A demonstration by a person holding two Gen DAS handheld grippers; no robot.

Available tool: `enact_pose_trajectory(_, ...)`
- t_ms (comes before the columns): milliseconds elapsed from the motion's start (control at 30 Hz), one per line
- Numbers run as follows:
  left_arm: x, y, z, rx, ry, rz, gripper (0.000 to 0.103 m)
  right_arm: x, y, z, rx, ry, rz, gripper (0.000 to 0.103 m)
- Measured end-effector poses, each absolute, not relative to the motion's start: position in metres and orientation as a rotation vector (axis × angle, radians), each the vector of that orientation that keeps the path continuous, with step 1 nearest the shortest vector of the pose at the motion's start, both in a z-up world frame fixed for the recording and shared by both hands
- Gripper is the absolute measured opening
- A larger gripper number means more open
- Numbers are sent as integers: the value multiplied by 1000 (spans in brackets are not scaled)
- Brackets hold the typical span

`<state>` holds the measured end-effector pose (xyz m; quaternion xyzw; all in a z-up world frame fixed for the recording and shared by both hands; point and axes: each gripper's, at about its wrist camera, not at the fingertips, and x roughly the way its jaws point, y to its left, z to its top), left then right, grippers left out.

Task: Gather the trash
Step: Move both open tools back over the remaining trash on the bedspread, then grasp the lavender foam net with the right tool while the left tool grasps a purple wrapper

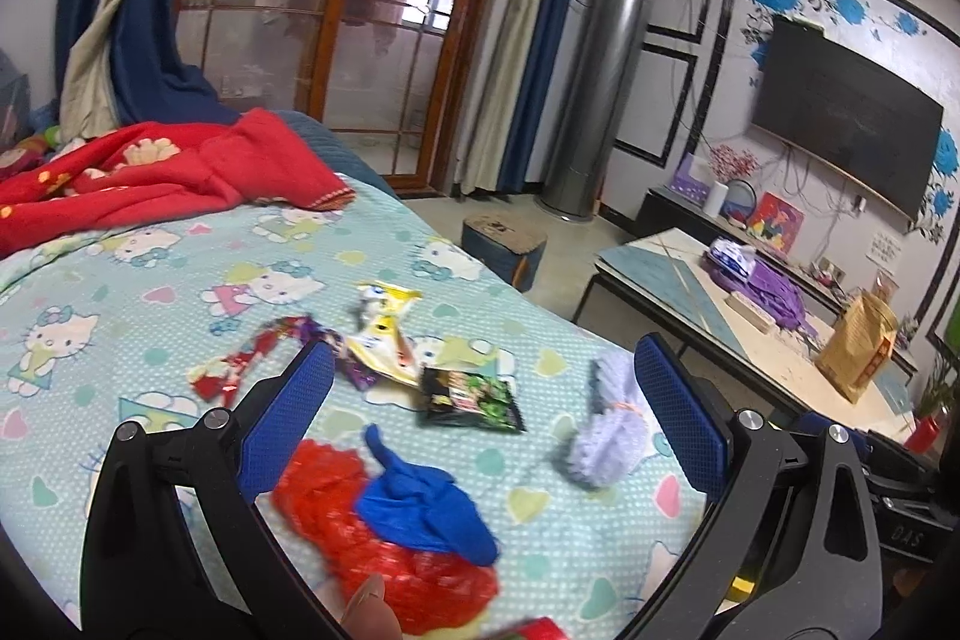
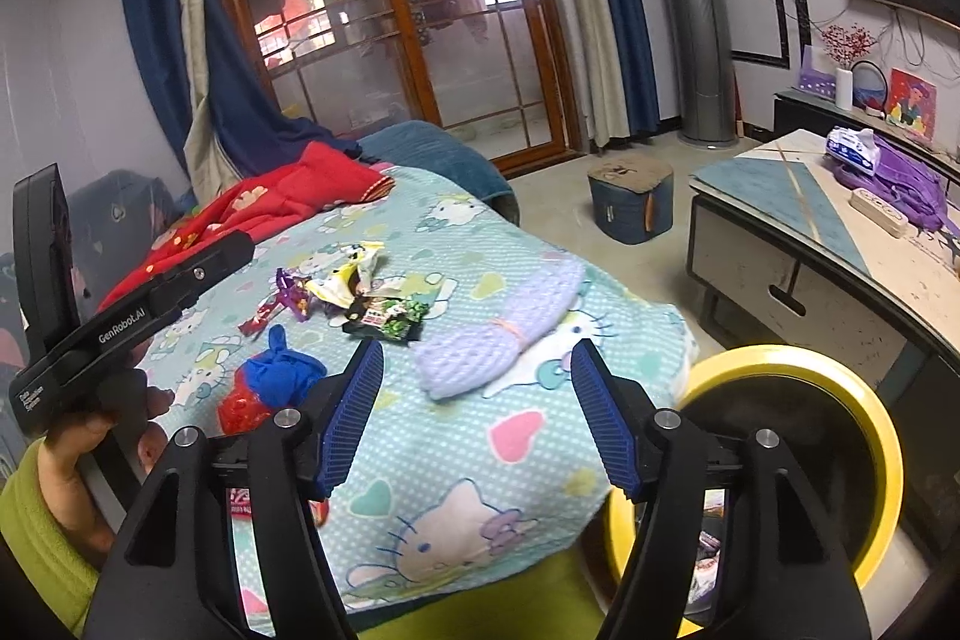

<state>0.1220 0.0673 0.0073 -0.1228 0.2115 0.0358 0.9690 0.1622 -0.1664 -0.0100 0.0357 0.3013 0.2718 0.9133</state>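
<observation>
wrappers (image 1: 414,364) clustered, bedsheet (image 1: 150,292) around seemingly bare

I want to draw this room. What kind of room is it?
Probably a home living room with a bed or couch in it: a Hello Kitty sheet, a wall TV, and a low table.

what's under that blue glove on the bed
The blue glove lies on a crumpled red plastic bag, which rests on the bedsheet. Whatever the bag holds is hidden.
</observation>
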Motion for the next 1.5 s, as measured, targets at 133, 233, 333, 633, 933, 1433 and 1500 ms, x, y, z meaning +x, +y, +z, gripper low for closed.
enact_pose_trajectory(133, 120, 83, 7, -256, 420, 104, 92, 165, -151, -11, 62, 632, 571, 64)
enact_pose_trajectory(233, 120, 99, 6, -280, 424, 133, 92, 169, -139, -14, 52, 640, 569, 64)
enact_pose_trajectory(333, 120, 113, 3, -295, 429, 162, 92, 177, -127, -17, 47, 657, 567, 66)
enact_pose_trajectory(633, 136, 153, -17, -356, 495, 186, 92, 204, -103, -31, 54, 696, 518, 70)
enact_pose_trajectory(933, 170, 173, -31, -439, 570, 112, 68, 238, -101, -64, 100, 805, 417, 70)
enact_pose_trajectory(1433, 213, 185, -58, -564, 670, 42, 42, 248, -103, -98, 127, 884, 437, 32)
enact_pose_trajectory(1500, 214, 185, -62, -574, 680, 40, 38, 245, -104, -98, 128, 882, 441, 31)
